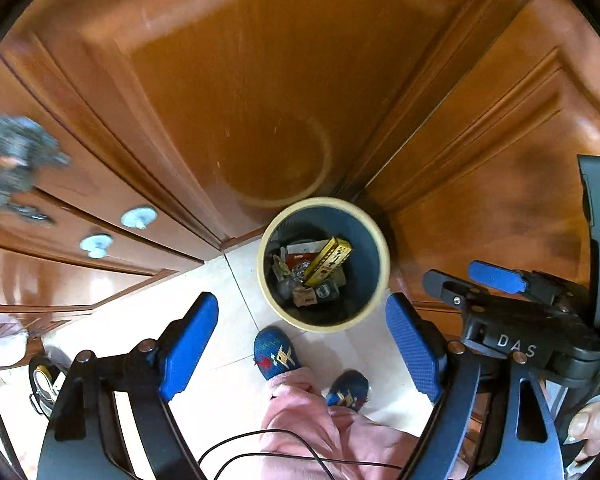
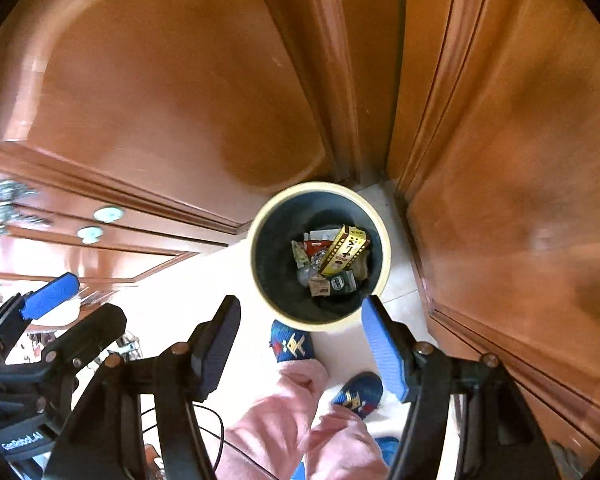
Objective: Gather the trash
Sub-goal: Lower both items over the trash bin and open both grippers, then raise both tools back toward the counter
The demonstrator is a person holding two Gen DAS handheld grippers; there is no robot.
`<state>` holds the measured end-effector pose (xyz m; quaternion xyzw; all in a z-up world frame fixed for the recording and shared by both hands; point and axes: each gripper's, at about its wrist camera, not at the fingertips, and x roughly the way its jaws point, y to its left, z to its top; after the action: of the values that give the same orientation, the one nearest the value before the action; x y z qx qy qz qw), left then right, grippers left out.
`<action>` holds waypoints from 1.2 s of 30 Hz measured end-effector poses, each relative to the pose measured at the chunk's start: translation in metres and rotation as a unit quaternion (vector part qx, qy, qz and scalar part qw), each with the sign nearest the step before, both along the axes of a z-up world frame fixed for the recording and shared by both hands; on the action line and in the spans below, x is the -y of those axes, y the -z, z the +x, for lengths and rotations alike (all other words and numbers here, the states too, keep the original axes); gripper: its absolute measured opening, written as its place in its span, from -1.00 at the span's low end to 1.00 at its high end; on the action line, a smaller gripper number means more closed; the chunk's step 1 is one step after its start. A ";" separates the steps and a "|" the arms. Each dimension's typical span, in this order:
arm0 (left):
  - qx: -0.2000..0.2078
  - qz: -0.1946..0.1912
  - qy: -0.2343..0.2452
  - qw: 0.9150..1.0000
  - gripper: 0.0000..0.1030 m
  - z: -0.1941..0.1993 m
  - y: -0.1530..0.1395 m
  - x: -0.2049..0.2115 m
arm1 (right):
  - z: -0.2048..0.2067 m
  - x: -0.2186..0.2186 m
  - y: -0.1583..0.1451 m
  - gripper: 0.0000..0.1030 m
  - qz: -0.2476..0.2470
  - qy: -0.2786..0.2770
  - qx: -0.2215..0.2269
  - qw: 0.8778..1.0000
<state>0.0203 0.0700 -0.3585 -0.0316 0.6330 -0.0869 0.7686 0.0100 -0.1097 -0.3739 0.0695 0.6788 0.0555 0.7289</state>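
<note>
A round bin with a cream rim [image 1: 266, 292] [image 2: 256, 280] stands on the tiled floor in the corner of wooden doors. Inside lie several pieces of trash, among them a yellow box [image 1: 328, 260] [image 2: 344, 254], crumpled foil and small cartons. My left gripper [image 1: 300, 344] is open and empty, held above the bin's near side. My right gripper [image 2: 300, 344] is open and empty too, above the bin's near rim. The right gripper also shows at the right of the left wrist view [image 1: 472, 280], and the left gripper at the left of the right wrist view [image 2: 76, 304].
Wooden doors [image 1: 240, 80] rise behind and to the right of the bin. A drawer front with two pale knobs [image 1: 138, 216] is at the left. The person's blue slippers [image 1: 276, 354] and pink trousers [image 1: 320, 428] are below the grippers. A thin black cable [image 1: 260, 440] hangs near.
</note>
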 end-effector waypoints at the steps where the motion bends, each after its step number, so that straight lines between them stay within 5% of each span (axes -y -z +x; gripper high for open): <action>1: 0.006 -0.004 -0.001 1.000 0.64 -0.003 -0.017 -0.001 | -0.001 -0.002 -0.015 0.23 0.000 -0.004 0.004 1.000; 16: 0.135 -0.024 -0.011 0.991 0.78 -0.024 -0.243 -0.010 | -0.008 -0.007 -0.224 0.23 0.011 -0.052 0.140 0.989; 24: 0.167 -0.041 -0.049 0.984 0.82 -0.004 -0.310 -0.023 | -0.007 0.001 -0.288 0.23 0.024 -0.051 0.196 0.979; 36: 0.207 0.012 -0.018 0.978 0.82 0.028 -0.401 -0.026 | 0.039 -0.001 -0.385 0.23 0.034 -0.093 0.269 0.958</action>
<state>0.0482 0.0959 0.0426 -0.0146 0.4604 -0.0703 0.8848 0.0493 -0.1083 0.0116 0.0132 0.4589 0.1630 0.8733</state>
